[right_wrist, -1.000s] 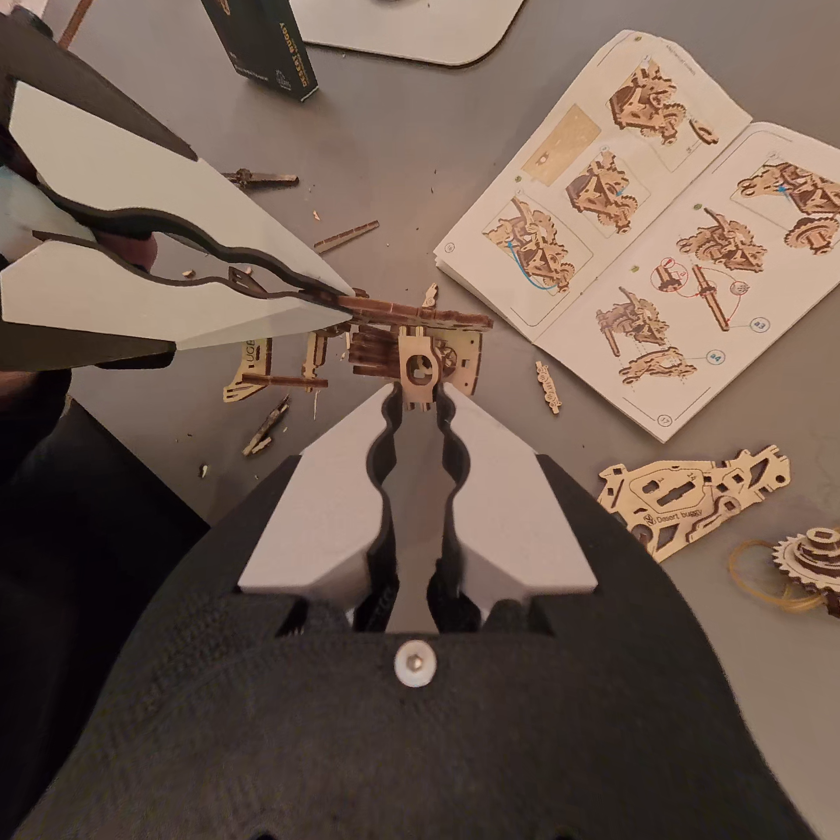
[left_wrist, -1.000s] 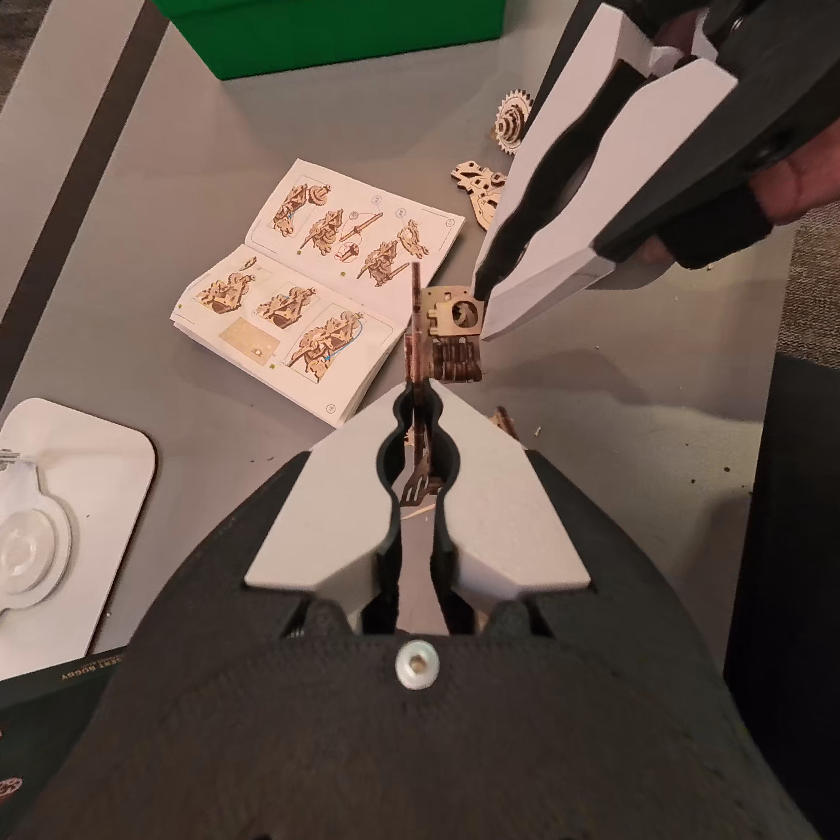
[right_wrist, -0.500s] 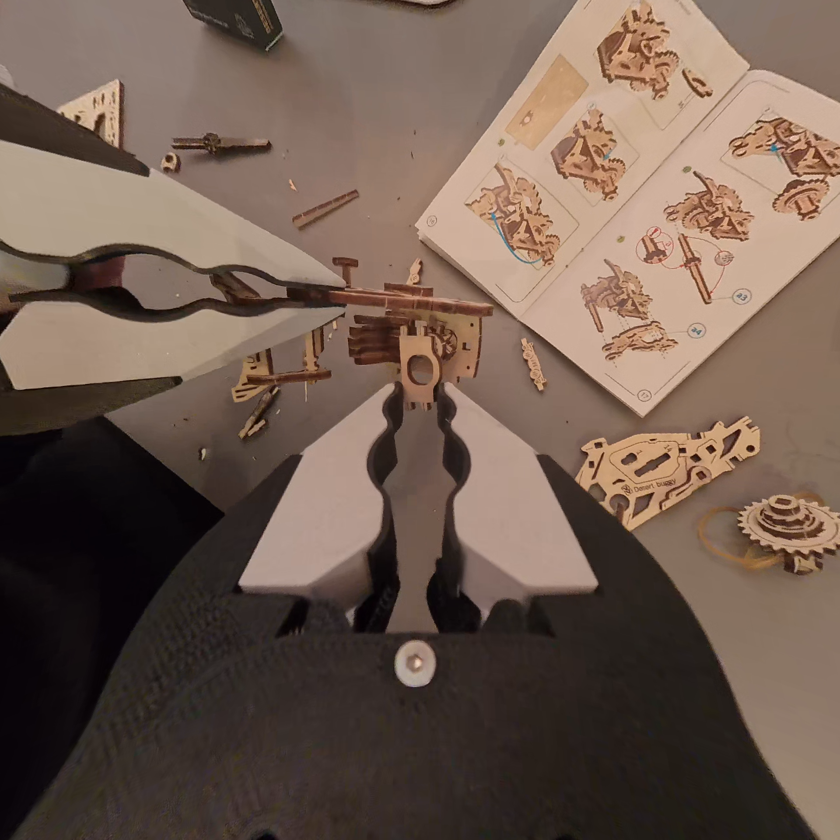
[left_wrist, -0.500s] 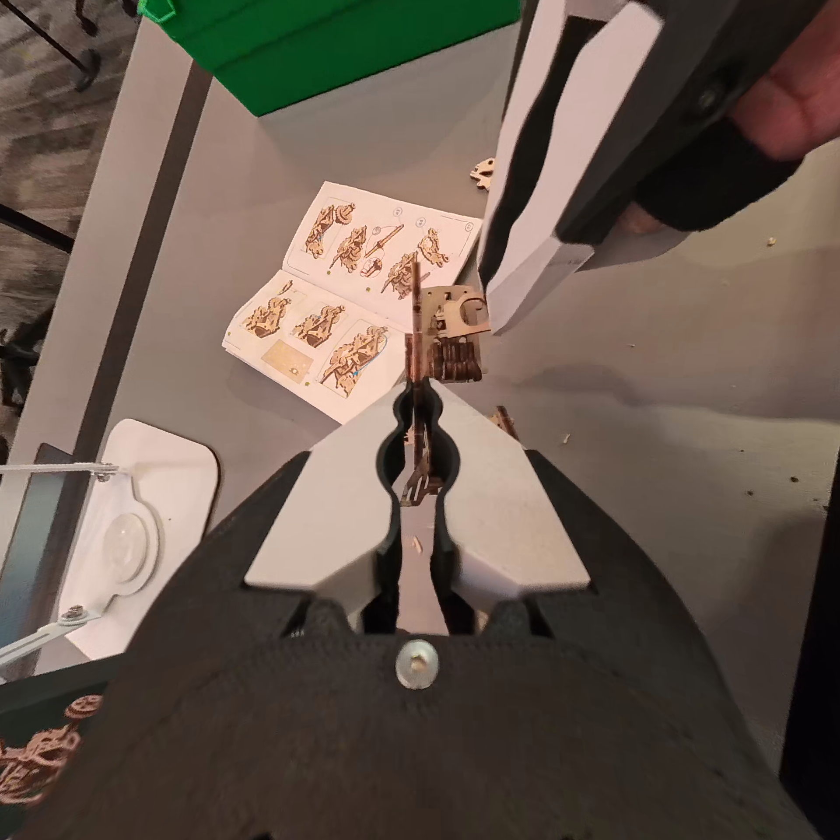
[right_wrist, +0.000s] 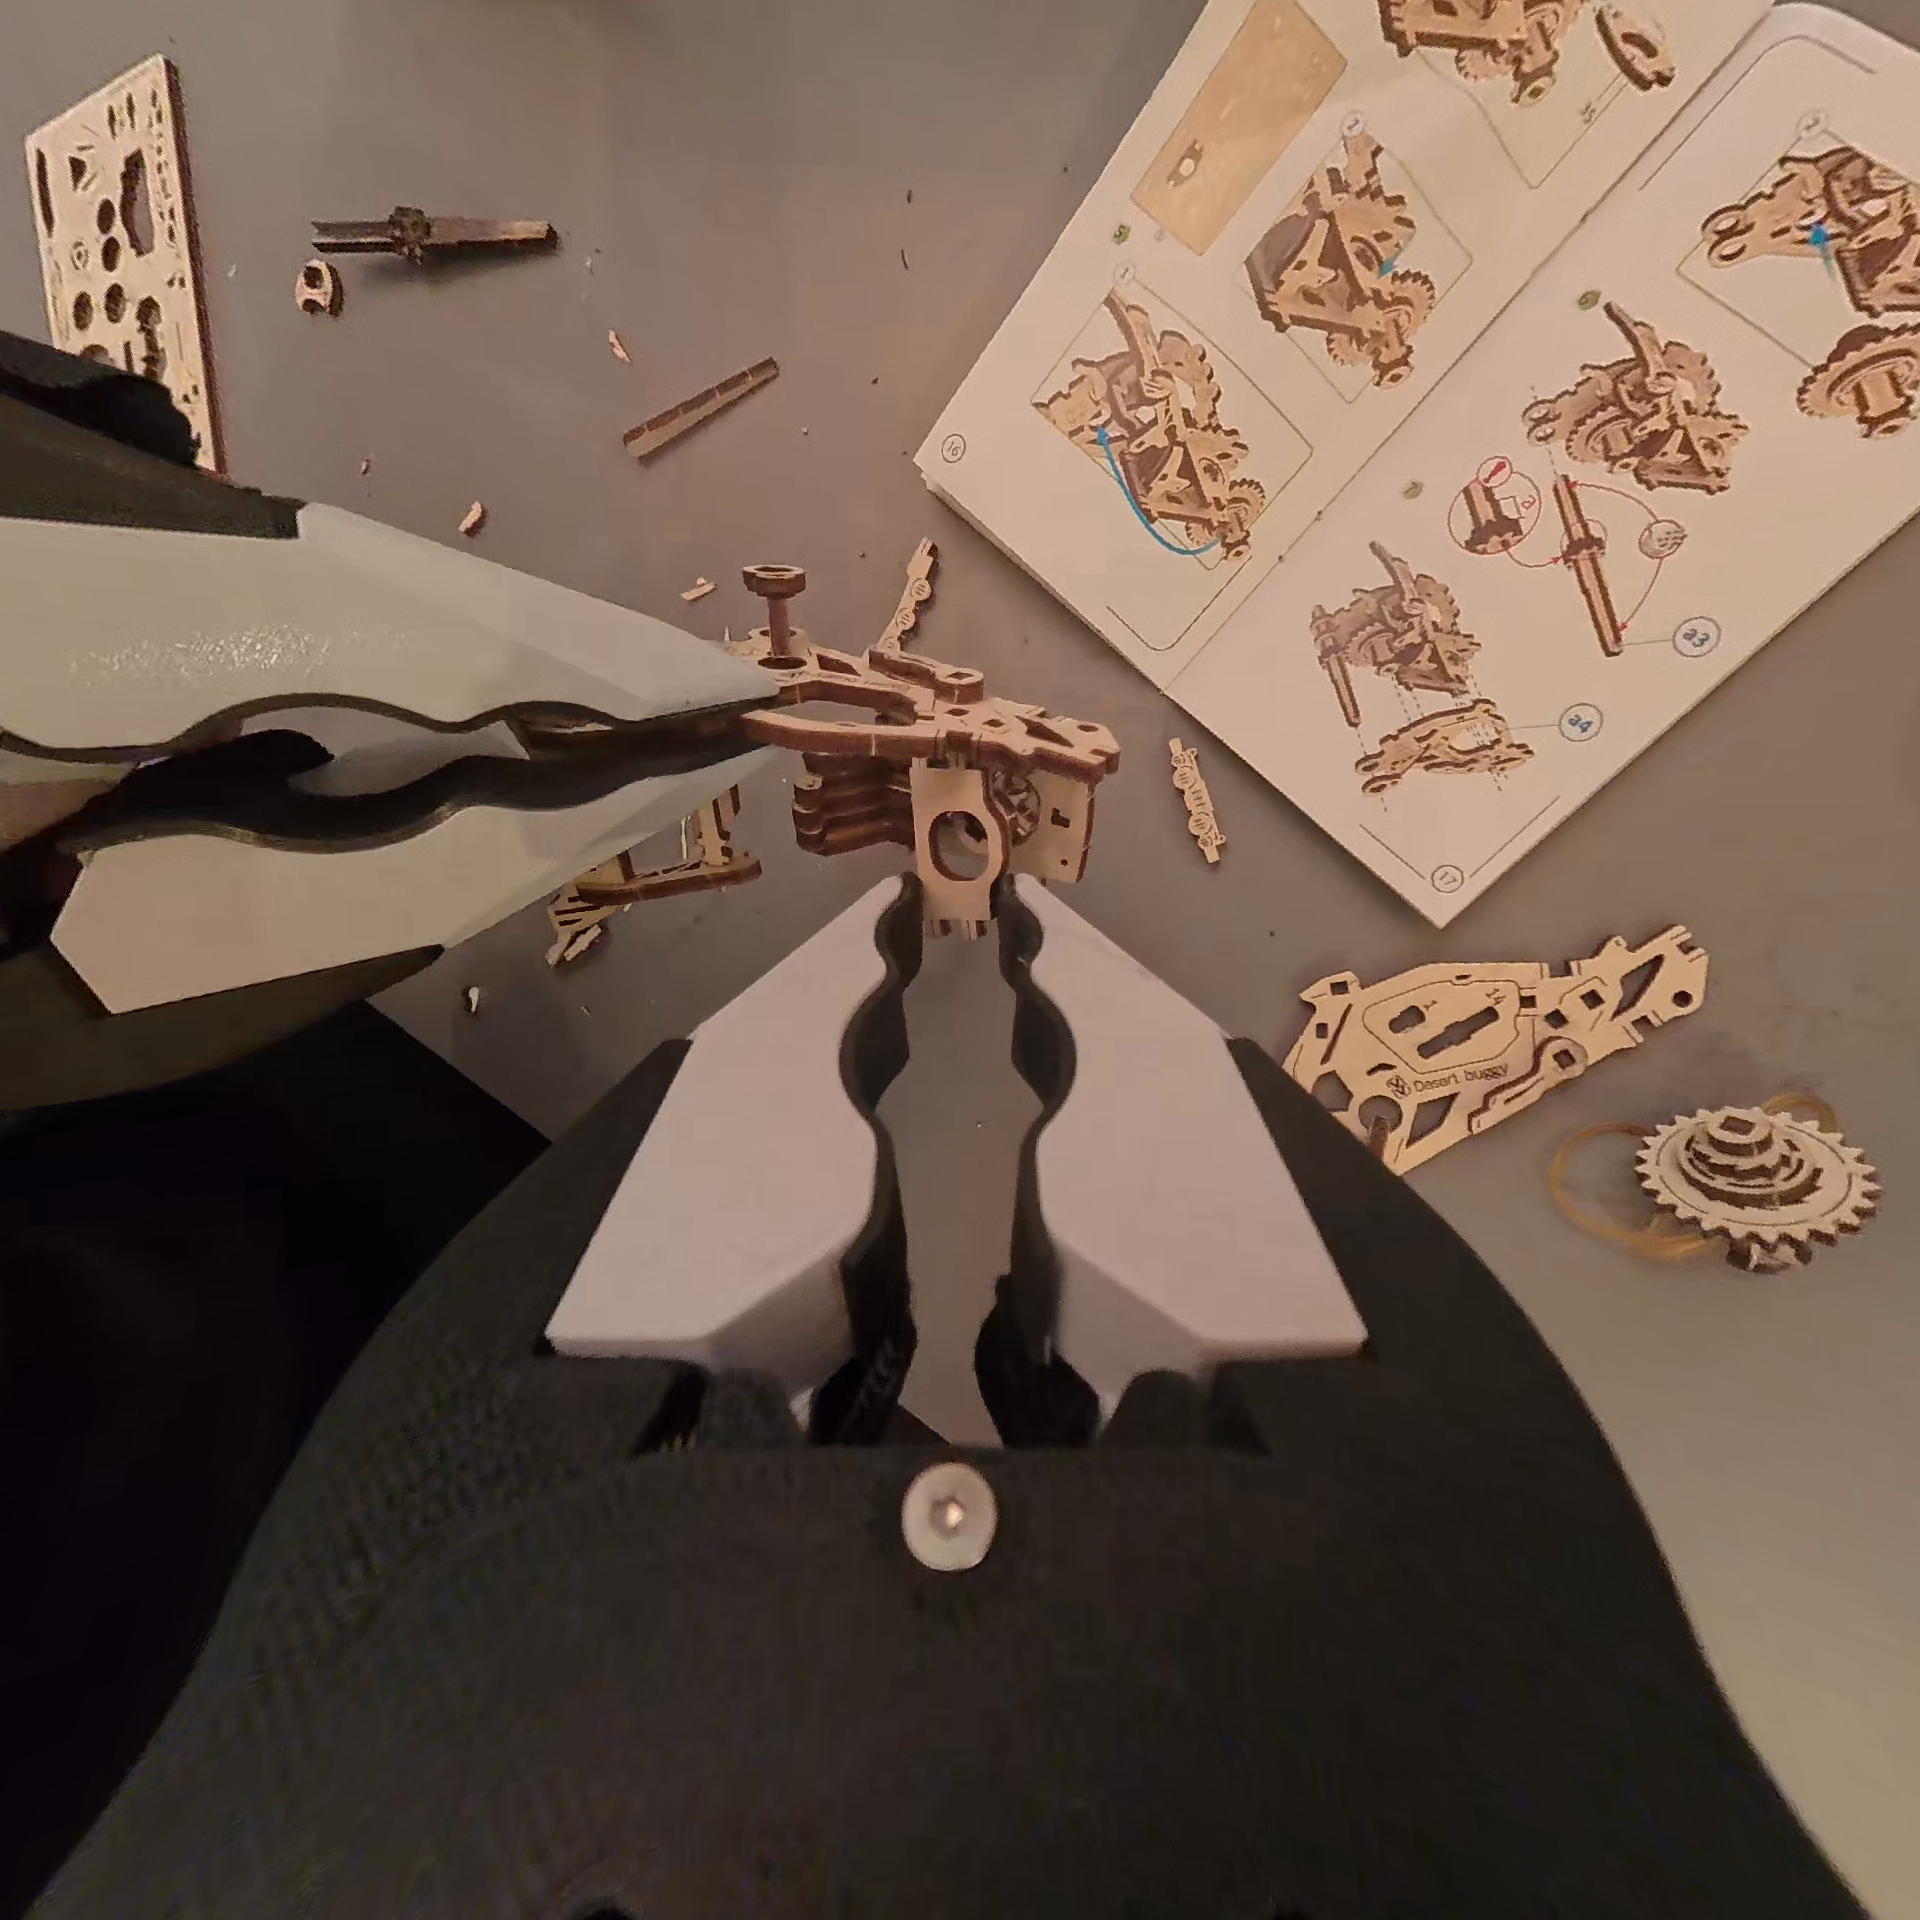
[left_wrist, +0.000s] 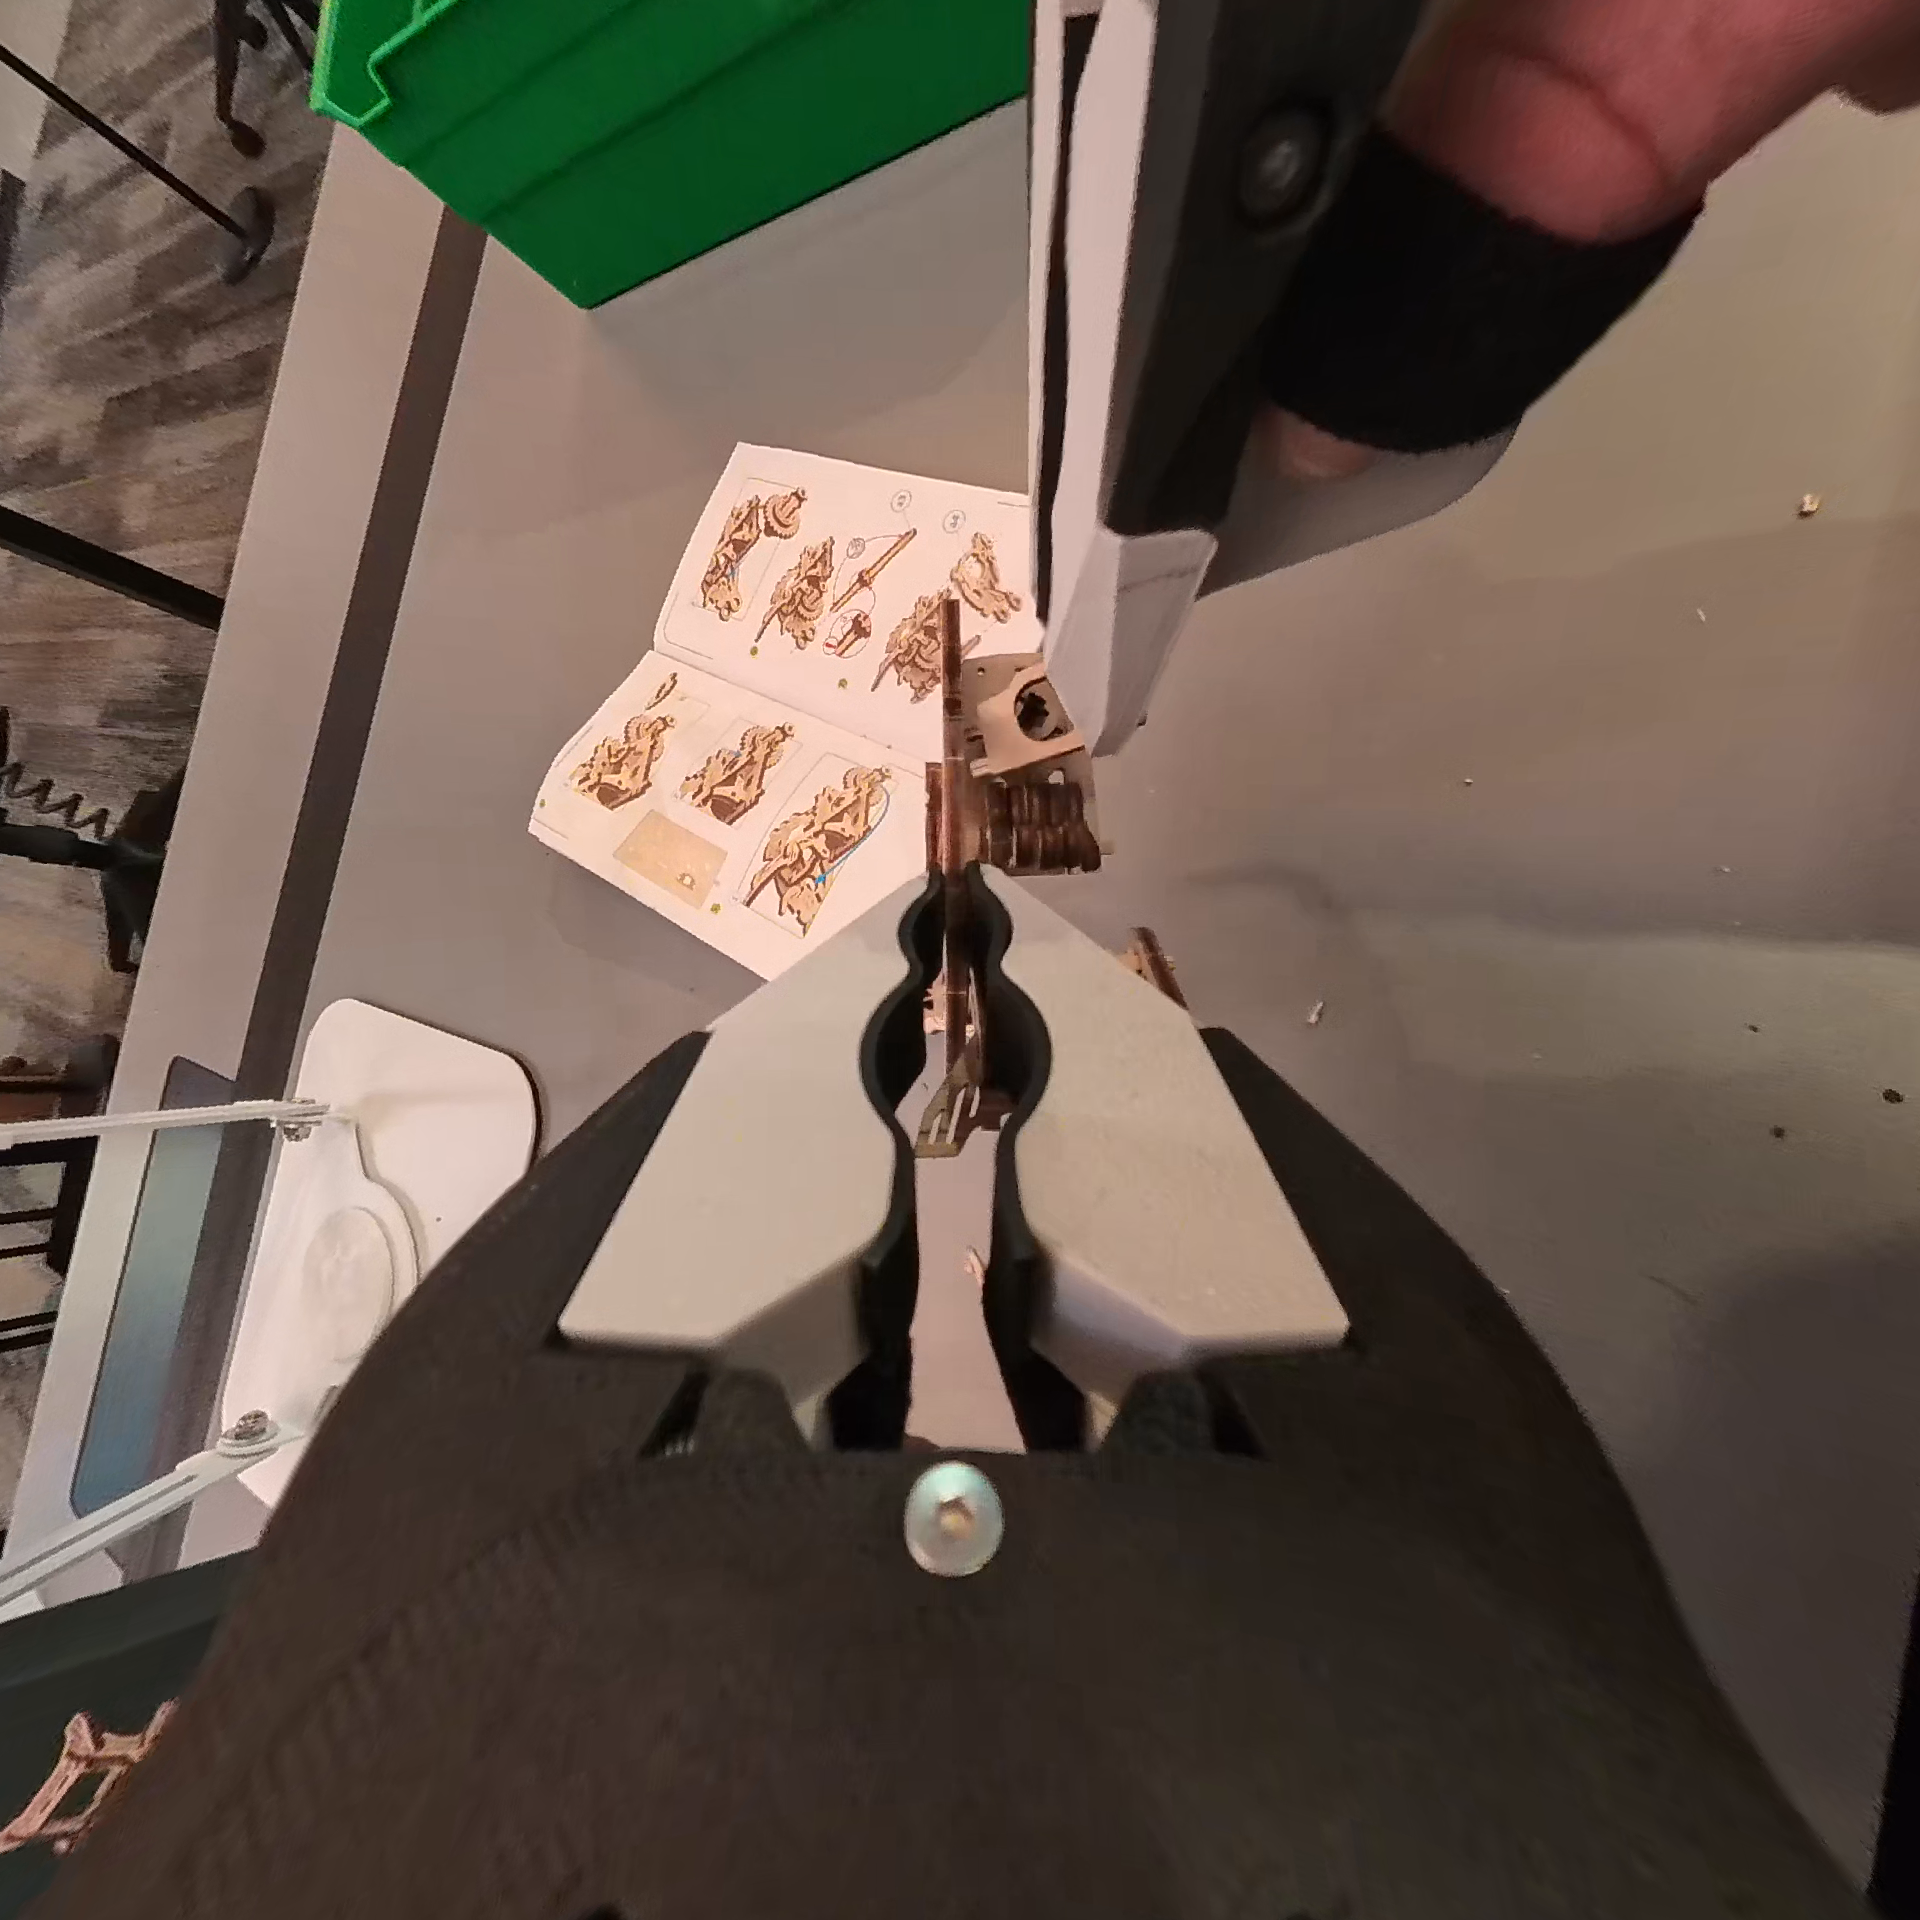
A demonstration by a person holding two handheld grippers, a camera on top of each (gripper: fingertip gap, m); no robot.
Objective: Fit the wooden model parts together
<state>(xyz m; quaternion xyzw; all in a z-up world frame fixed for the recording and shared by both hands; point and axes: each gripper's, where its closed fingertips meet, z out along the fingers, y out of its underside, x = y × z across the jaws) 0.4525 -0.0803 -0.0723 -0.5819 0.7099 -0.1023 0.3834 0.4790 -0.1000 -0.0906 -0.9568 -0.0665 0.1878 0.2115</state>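
Left wrist view: left gripper [left_wrist: 954,883] clamps wooden chassis plate [left_wrist: 948,769]; right gripper [right_wrist: 956,914], from 1 o'clock, pinches tabbed bracket [right_wrist: 958,844]; instruction booklet [left_wrist: 800,707] at 11 o'clock

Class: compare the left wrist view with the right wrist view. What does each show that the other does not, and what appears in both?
Only the left wrist view shows the green bin and the white pad. Only the right wrist view shows the loose gear, the flat chassis panel and the punched-out sheet. Both show the instruction booklet, the grey table and the wooden assembly held by both grippers.
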